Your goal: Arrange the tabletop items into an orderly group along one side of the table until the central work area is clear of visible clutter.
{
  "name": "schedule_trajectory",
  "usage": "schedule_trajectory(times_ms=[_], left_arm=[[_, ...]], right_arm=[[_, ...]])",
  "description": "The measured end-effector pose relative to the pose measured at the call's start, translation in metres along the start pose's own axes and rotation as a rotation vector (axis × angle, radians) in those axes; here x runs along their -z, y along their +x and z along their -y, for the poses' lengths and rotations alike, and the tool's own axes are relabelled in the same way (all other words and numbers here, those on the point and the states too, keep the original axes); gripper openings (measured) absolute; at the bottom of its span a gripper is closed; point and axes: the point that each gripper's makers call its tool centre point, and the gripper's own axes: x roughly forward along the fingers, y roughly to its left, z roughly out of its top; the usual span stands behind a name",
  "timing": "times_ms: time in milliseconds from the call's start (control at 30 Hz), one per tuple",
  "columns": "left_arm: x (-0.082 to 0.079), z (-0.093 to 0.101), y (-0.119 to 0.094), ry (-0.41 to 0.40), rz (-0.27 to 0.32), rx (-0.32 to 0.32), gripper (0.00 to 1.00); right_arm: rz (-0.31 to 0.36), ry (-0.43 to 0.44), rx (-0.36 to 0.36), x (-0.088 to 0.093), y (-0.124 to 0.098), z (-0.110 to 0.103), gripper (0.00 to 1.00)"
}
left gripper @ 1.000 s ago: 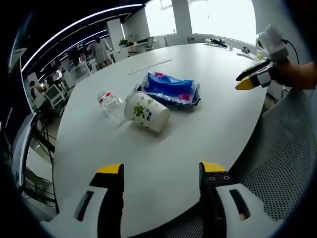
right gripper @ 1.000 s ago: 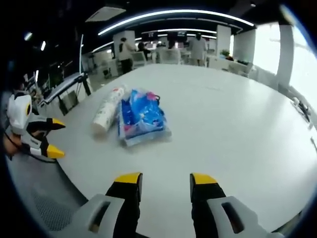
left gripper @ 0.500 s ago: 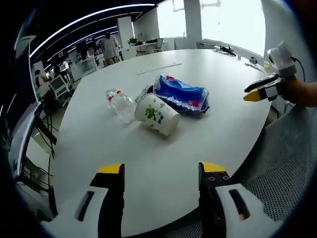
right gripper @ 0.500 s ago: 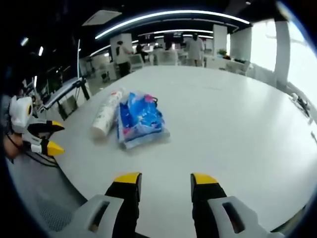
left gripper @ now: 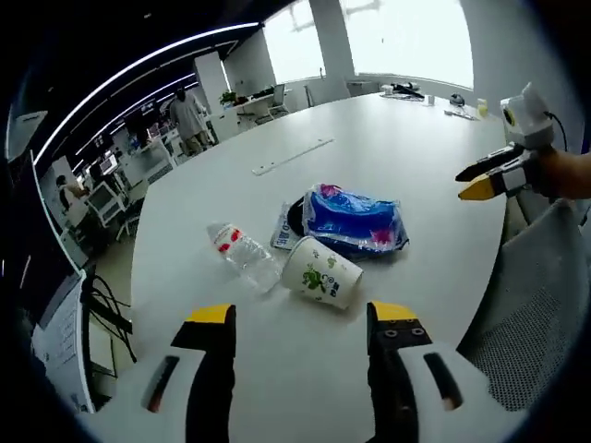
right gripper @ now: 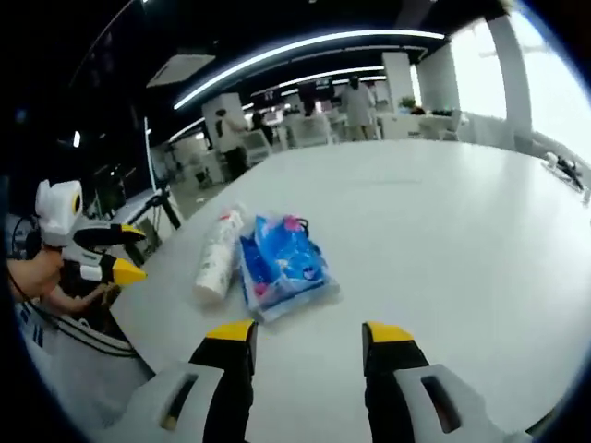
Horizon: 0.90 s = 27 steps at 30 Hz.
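White and round-edged, the table sits in an open office lit by ceiling light strips, with bright windows at the far side and desks and standing people beyond it. Three items are clustered near the table's near edge, toward its middle: a blue pack, a paper cup lying on its side against the pack, and a clear bottle lying just beside the cup. A flat strip lies well apart, farther in. The left gripper is held over the near edge, its jaws spread and empty. The right gripper is likewise held spread and empty above the table, short of the pack. A mesh chair stands at the table's edge.
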Motion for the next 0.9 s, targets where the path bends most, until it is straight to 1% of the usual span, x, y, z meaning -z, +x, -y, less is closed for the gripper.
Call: schedule_trajectory(times_ms=[67,133,200,333,400,500,633,733,900], left_arm=[[-0.011,-0.002,0.003,0.001,0.022,0.011,0.59],[-0.020,-0.004,0.007,0.000,0.031,0.028,0.59],[-0.028,-0.007,0.010,0.016,0.037,0.040,0.59],[-0.040,-0.010,0.018,0.035,0.043,0.068,0.57],[-0.046,-0.011,0.023,0.042,0.042,0.083,0.54],[-0.051,-0.010,0.031,0.063,0.037,0.103,0.51],[-0.057,-0.009,0.045,0.091,0.028,0.125,0.50],[-0.061,-0.008,0.058,0.101,0.021,0.145,0.49],[-0.065,-0.002,0.086,0.126,-0.010,0.193,0.46]], right_arm=[[0.006,0.012,-0.014,-0.002,0.002,-0.006,0.45],[0.012,0.042,-0.036,-0.004,0.005,-0.013,0.44],[0.015,0.076,-0.054,-0.003,0.007,-0.018,0.44],[-0.003,0.103,-0.075,0.004,0.013,-0.025,0.44],[-0.016,0.116,-0.086,0.008,0.015,-0.029,0.43],[-0.027,0.138,-0.098,0.012,0.018,-0.033,0.43],[-0.032,0.170,-0.103,0.013,0.022,-0.033,0.42],[-0.034,0.206,-0.100,0.013,0.027,-0.029,0.42],[-0.051,0.258,-0.095,0.017,0.039,-0.024,0.41]])
